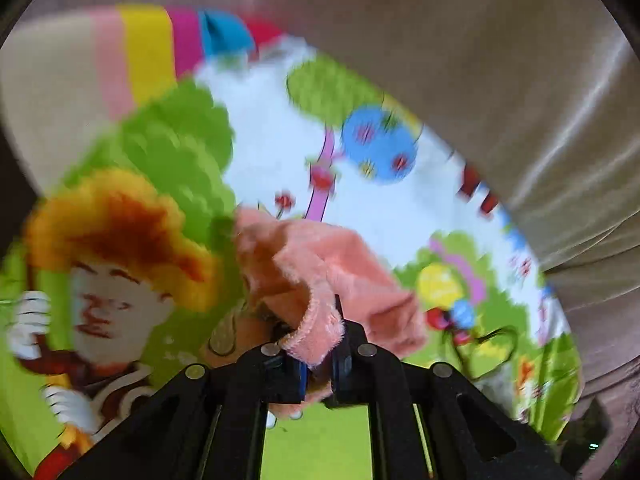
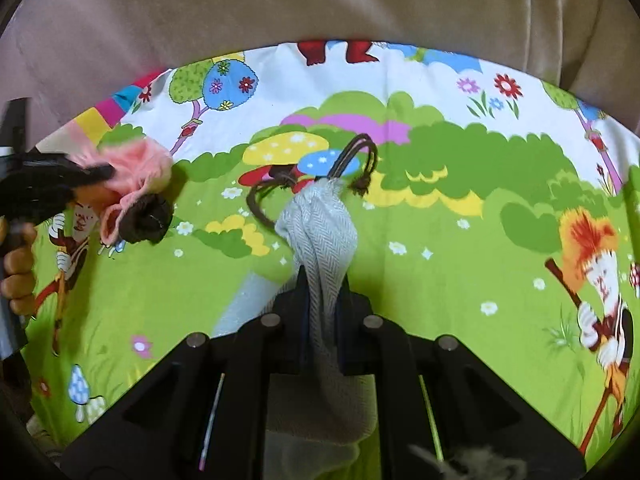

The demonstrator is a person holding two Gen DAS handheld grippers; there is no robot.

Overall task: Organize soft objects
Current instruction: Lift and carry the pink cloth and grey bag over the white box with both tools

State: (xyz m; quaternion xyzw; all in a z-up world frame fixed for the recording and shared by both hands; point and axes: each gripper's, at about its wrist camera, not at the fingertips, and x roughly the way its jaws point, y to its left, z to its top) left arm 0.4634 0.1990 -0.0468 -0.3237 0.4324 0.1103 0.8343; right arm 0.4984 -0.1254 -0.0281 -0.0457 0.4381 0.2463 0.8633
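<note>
Firmly pinched: pink plush [image 1: 320, 268] in left tongs [image 1: 319, 354].

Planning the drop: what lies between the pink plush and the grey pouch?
Right wrist view: only bare cartoon-print sheet lies between the pink plush and the grey pouch.

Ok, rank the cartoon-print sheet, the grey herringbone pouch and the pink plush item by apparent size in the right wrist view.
1. Cartoon-print sheet, clearly the largest.
2. Grey herringbone pouch, though it sits right at the lens in the right gripper, so it looks inflated.
3. Pink plush item, farther off, partly hidden by the left gripper.
</note>
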